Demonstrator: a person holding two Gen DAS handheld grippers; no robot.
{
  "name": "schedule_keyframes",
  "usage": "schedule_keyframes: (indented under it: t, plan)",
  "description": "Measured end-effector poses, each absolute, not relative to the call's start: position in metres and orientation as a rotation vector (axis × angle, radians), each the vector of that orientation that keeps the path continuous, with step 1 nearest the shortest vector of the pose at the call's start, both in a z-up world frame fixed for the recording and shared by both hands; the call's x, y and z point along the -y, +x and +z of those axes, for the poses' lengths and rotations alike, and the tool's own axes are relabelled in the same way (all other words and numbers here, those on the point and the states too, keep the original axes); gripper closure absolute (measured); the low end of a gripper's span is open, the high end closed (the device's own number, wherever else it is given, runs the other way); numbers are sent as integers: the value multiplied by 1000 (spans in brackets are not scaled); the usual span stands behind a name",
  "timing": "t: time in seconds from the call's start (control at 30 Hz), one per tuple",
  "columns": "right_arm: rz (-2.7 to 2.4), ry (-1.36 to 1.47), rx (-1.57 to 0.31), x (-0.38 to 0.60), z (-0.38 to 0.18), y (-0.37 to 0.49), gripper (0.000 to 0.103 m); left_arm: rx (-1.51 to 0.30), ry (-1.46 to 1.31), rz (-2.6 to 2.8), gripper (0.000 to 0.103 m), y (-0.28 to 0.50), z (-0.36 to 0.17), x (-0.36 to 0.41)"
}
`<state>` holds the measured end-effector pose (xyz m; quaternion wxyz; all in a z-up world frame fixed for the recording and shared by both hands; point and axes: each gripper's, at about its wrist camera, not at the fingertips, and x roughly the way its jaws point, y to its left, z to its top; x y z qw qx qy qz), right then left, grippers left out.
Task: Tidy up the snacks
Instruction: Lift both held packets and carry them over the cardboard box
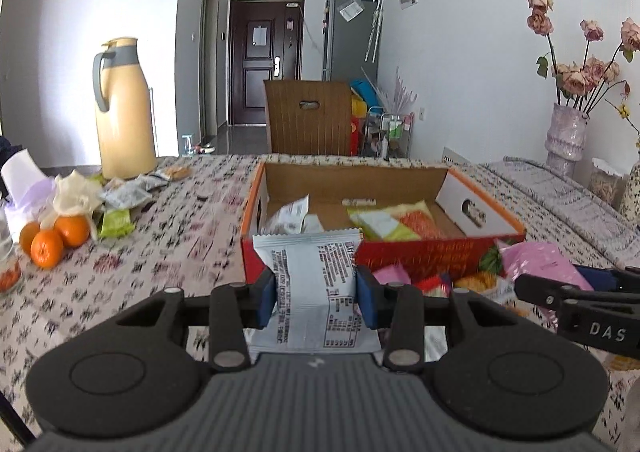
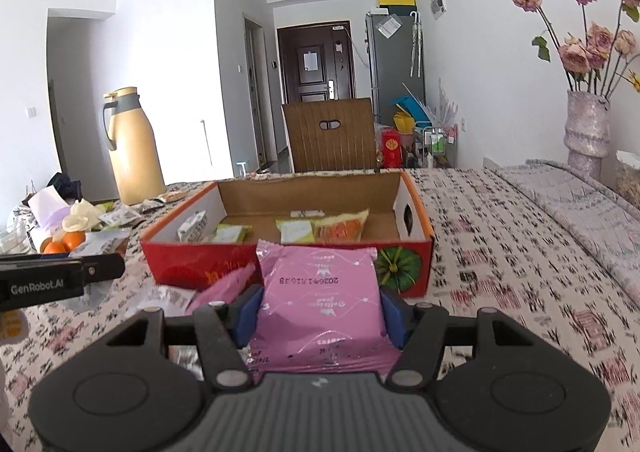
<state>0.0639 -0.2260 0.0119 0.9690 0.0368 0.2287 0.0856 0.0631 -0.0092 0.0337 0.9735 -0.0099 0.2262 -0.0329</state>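
Note:
My left gripper [image 1: 316, 298] is shut on a pale blue snack packet [image 1: 316, 288], held upright just in front of the open cardboard box [image 1: 416, 258]. My right gripper [image 2: 320, 312] is shut on a pink snack packet [image 2: 320, 304], also in front of the box's red front wall [image 2: 208, 264]. Inside the box lie green and orange packets [image 2: 320, 230] and a grey-white packet [image 1: 290, 216]. More loose packets [image 1: 432, 286] lie on the cloth before the box. The right gripper's fingers [image 1: 568, 292] show at the right of the left wrist view.
A yellow thermos jug [image 1: 124, 112] stands at the back left, with oranges [image 1: 54, 240], crumpled wrappers and more packets [image 1: 124, 194] near it. A vase of dried roses [image 2: 586, 128] stands at the right. A wooden chair [image 2: 332, 136] is behind the table.

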Motion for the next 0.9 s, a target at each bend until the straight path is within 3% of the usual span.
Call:
schedule_keyframes:
  t: [0.17,0.2,0.23,0.33,0.43,0.57,0.9]
  plan:
    - [183,69,-437,219,21,84,45,-441,-17,-79,62,81,43,12]
    - [188,67,-430,218,23,88,60,-438,-16,-82,62,85,45,14]
    - [199,69,-429,217,25,93,67,-436,-15,-84,62,89,47,15]
    - [203,66,-426,214,29,108,70,-431,-16,-88,62,101,49,18]
    - [205,71,-465,217,25,117,67,-445,-24,-91,62,108,47,18]
    - [215,62,-529,226,7,112,42,-468,-36,-87,62,110,40,11]
    - [222,47,-668,225,-29,102,39,-515,-44,-86,62,104,27,7]
